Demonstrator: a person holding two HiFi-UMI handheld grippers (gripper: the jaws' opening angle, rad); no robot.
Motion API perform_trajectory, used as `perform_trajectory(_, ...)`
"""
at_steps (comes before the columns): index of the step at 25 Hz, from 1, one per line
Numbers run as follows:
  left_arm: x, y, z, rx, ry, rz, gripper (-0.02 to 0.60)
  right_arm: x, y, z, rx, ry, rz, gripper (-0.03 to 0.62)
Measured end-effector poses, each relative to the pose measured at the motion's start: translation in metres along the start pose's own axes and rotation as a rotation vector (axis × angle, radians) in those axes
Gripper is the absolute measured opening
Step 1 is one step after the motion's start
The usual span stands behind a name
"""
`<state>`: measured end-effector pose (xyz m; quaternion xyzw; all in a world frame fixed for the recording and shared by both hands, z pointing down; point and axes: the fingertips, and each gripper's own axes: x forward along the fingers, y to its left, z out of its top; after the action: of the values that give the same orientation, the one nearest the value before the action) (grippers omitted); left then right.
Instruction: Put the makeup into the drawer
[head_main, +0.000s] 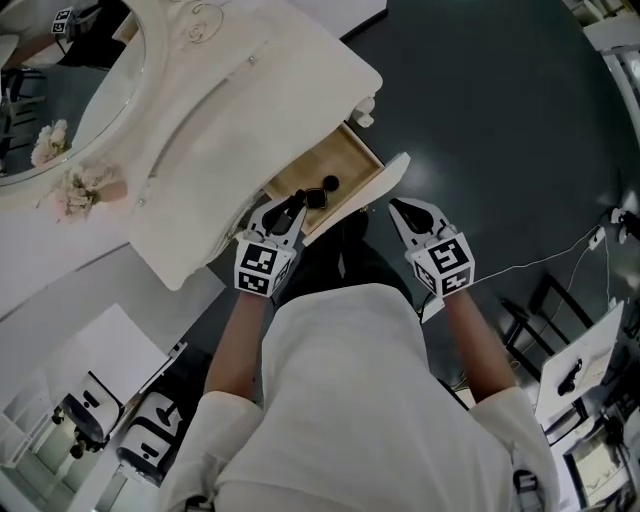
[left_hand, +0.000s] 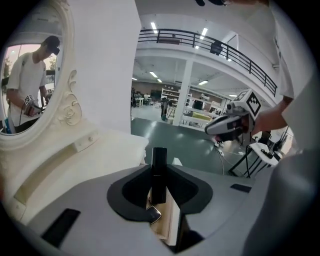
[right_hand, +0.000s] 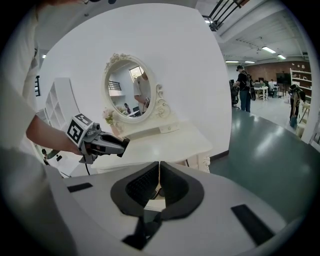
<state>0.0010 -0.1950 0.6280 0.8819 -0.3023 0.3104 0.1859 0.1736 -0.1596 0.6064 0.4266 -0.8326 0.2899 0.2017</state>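
Left gripper (head_main: 288, 213): jaws pinching a black makeup tube (left_hand: 159, 172) over the open drawer (head_main: 318, 160). Right gripper (right_hand: 159, 170): jaws pressed together, empty.

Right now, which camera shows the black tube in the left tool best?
The left gripper view: the slim black makeup tube stands upright, clamped between the left tool's jaws. The head view shows only a dark bit at that tool's tip; the right gripper view shows the tool, but the tube can't be made out.

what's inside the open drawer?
Small black makeup pieces lie on the drawer floor. The left gripper, shut on a black tube, covers the near corner; the tabletop hides the back.
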Motion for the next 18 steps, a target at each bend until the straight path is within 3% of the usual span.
perform_trajectory(7, 0.04, 0.013, -0.046, 0.103, 0.149, -0.034, 0.104, 0.015, 0.008, -0.015, 0.014, 0.062, -0.016, 0.029)
perform_trajectory(18, 0.095, 0.026, -0.127, 0.137, 0.36, -0.137, 0.104, 0.029, 0.019, -0.062, 0.069, 0.186, -0.015, 0.029)
